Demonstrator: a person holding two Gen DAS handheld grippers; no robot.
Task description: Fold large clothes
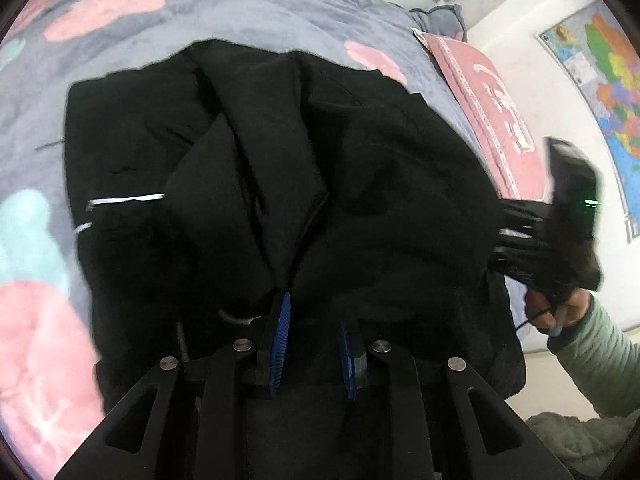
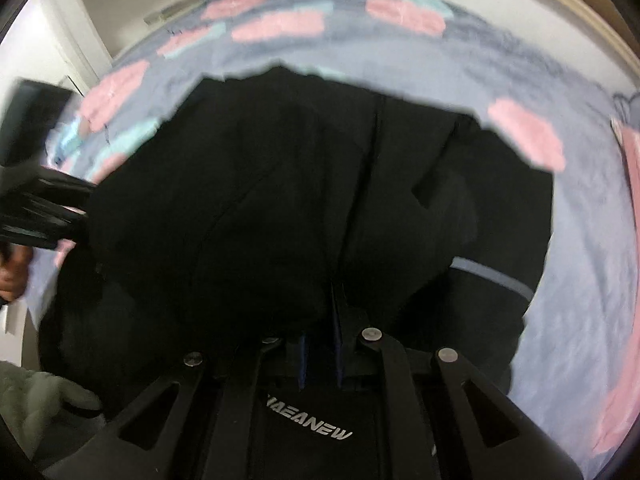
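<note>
A large black jacket (image 1: pixel 280 168) with thin white stripes lies on a bed, its near edge lifted. My left gripper (image 1: pixel 316 320) is shut on the jacket's near edge, black cloth between its blue pads. My right gripper (image 2: pixel 320 312) is shut on the jacket (image 2: pixel 300 184) further along the same edge, pads nearly hidden in cloth. The right gripper also shows in the left wrist view (image 1: pixel 508 236) at the jacket's right side. The left gripper shows blurred in the right wrist view (image 2: pixel 86 216) at the left.
The bed has a grey-blue blanket (image 1: pixel 168 20) with pink and mint patches. A pink pillow (image 1: pixel 488 108) lies at the right. A wall map (image 1: pixel 600 80) hangs behind. A green quilted sleeve (image 1: pixel 592 352) is near me.
</note>
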